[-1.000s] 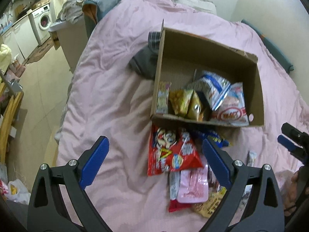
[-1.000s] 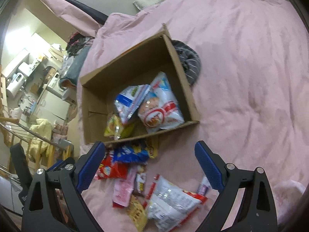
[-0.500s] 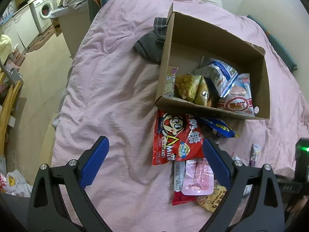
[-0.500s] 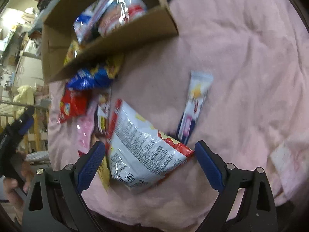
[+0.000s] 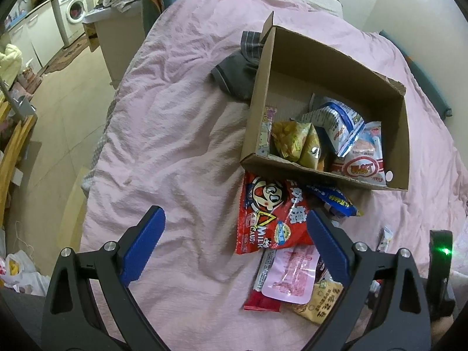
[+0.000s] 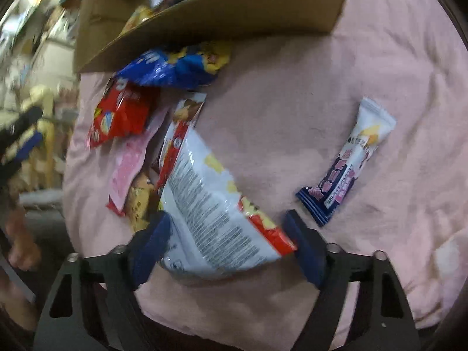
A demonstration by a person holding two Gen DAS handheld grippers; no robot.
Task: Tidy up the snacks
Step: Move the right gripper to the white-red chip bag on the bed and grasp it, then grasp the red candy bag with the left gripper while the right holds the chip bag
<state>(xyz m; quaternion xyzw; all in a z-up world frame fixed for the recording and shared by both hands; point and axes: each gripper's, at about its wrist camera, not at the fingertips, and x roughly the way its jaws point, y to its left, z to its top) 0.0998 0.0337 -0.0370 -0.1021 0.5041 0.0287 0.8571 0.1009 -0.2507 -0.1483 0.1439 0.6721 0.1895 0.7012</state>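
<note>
The white crinkled snack bag (image 6: 213,204), glossy foil with fine print and a red edge, lies on the pink bedcover (image 6: 321,82) between the blue pads of the right gripper (image 6: 225,245); its near end is cut off behind the frame of the gripper, and motion blur makes it hard to say whether the pads touch it as the jaws close in around it. To its left, half buried, lie a pink pouch (image 6: 128,161), a tan cracker pack and a red candy bag (image 6: 122,114); a blue bag (image 6: 172,67) is partly tucked under the cardboard box (image 6: 222,8). Well apart to the right lies a slim white and navy bar (image 6: 348,163). The left gripper (image 5: 234,242) hangs with jaws wide and empty over the wrinkled cover, its right finger hiding part of the pile. The corrugated box holds yellow, blue-white and red-white foil packs. A grey garment (image 5: 239,70) is half hidden behind the far left wall of the box.
</note>
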